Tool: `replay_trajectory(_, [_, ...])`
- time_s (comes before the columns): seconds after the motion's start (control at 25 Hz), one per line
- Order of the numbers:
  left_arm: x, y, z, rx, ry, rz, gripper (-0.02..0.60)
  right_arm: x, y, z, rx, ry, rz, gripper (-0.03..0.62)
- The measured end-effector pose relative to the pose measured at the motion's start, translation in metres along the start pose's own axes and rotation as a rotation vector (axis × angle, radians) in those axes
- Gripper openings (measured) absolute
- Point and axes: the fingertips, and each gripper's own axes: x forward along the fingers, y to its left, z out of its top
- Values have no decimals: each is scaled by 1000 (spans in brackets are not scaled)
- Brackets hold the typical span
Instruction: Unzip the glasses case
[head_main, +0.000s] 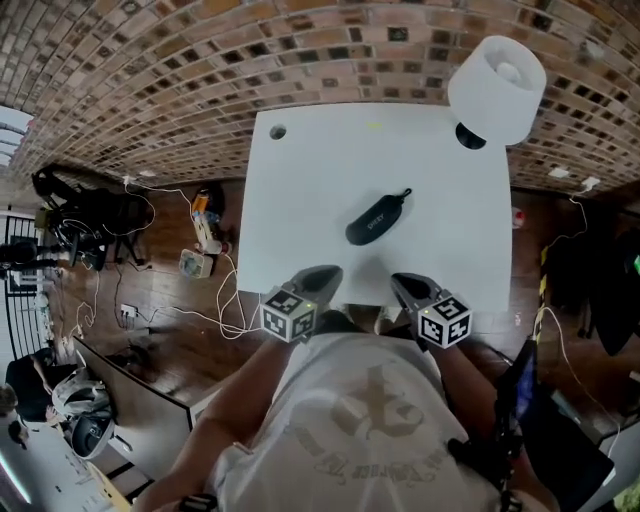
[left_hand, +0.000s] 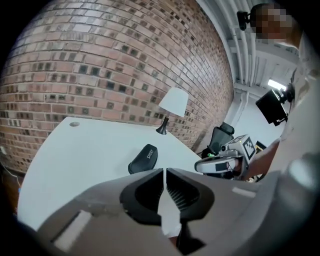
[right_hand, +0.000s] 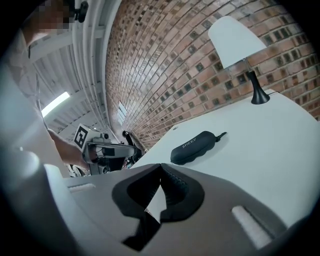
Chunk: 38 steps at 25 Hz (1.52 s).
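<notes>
Black and zipped shut, the case lies slantwise near the middle of the tabletop, with its pull at the far right end, toward the lamp. Nothing touches it, so I judge this to be the approach: both grippers hang at the near edge, well short of it. Next I'd need one gripper to steady the body and the other to pinch that small pull, which calls for wider jaws first. My left gripper is parted by only a sliver and empty; my right gripper is pressed together on nothing.
</notes>
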Motion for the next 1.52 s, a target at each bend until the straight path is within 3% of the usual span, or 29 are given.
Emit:
replay_trajectory(0.2, [8,17,24,40,-25,-35,6,-7,3,-5,33,-28,-62,8])
replay_trajectory(0.44, [42,35,40,167,127,-127,6,-20,-2,-6,103,-115,-193,8])
replay_trajectory(0.56, [65,56,53,139,170,-137,8,-19,6,-9,114,-135,-219,8])
replay_trajectory(0.92, [131,86,42,73,454,-254,229,-45,15,-31,197,-219,-379,8])
replay_trajectory(1.08, [148,100,36,46,526,-263,258,-57,12,-37,233,-249,-439,8])
replay_trajectory(1.2, [155,94,33,27,562,-320,313,-63,14,-46,258,-259,-471,8])
replay_trajectory(1.36, [160,80,30,42,593,-384,316,-68,17,-52,281,-260,-499,8])
replay_trajectory(1.52, [164,73,20,62,648,-403,328,-67,13,-51,279,-255,-499,8])
